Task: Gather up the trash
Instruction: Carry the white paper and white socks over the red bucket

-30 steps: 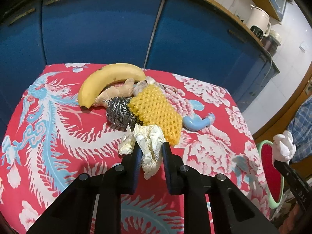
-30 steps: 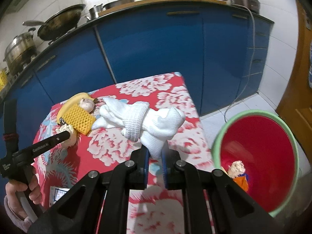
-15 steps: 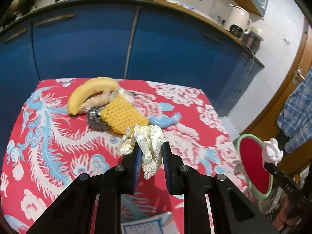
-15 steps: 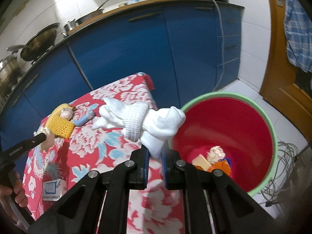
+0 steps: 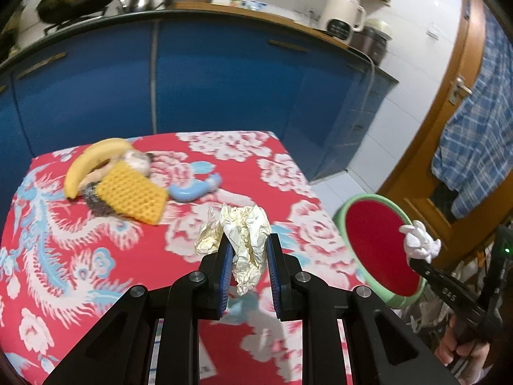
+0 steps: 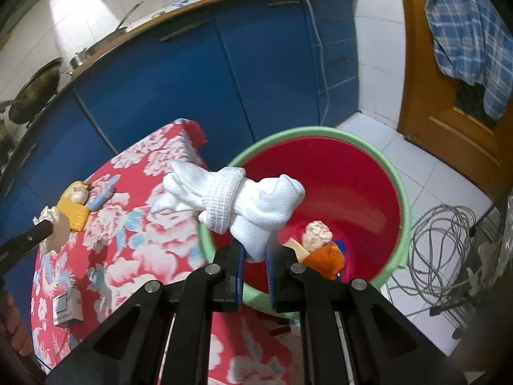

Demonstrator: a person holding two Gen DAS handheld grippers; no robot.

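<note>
Only the right wrist view shows scraps inside the red bucket [image 6: 352,186] (right gripper [image 6: 255,268] clamps a white sock bundle [image 6: 237,199]); left gripper [image 5: 247,268] pinches crumpled paper [image 5: 243,240].

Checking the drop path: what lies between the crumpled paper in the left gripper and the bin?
Left wrist view: only bare flowered tablecloth between the paper and the bin.

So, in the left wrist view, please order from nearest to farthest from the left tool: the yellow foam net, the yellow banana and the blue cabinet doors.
1. Yellow foam net: on the red cloth, ahead and left of the left tool.
2. Yellow banana: just behind the net, farther left.
3. Blue cabinet doors: beyond the table's far edge.
</note>
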